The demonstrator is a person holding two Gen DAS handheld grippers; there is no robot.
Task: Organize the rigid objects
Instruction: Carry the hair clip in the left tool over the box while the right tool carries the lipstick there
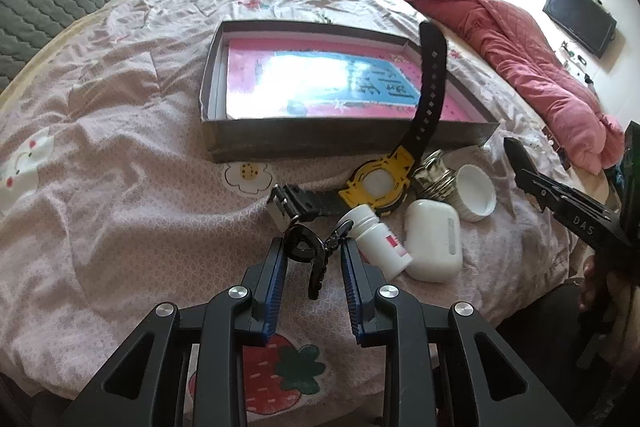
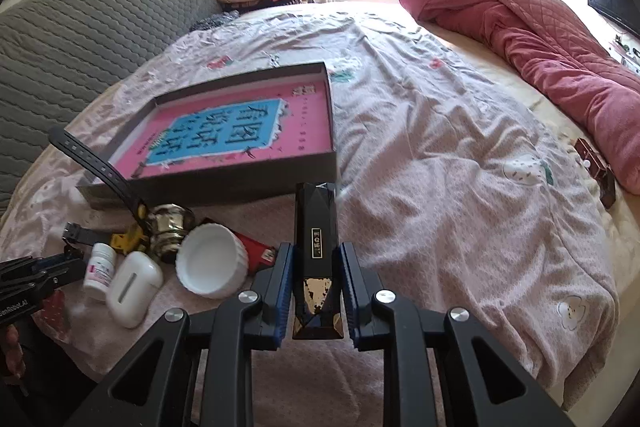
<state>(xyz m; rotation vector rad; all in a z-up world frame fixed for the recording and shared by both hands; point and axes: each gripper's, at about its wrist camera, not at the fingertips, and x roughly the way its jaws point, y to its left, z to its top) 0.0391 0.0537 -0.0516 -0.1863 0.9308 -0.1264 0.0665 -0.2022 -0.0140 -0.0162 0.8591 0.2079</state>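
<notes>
- Near the box (image 1: 348, 143), on the bed, lies the pile.
- Left gripper (image 1: 313, 261): jaws clenched on the keys (image 1: 308, 247), just in front of the box.
- Right gripper (image 2: 316, 281): jaws grasping the black case (image 2: 316, 227), by the box's right corner.
- Best to lift both slowly, then set them flat inside the box.

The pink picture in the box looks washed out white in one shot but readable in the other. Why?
Left wrist view: window light glares off the glossy pink sheet in the box, bleaching its middle. Right wrist view: the sheet catches no glare, so the characters read clearly. Both views bend the bed's edges.
</notes>
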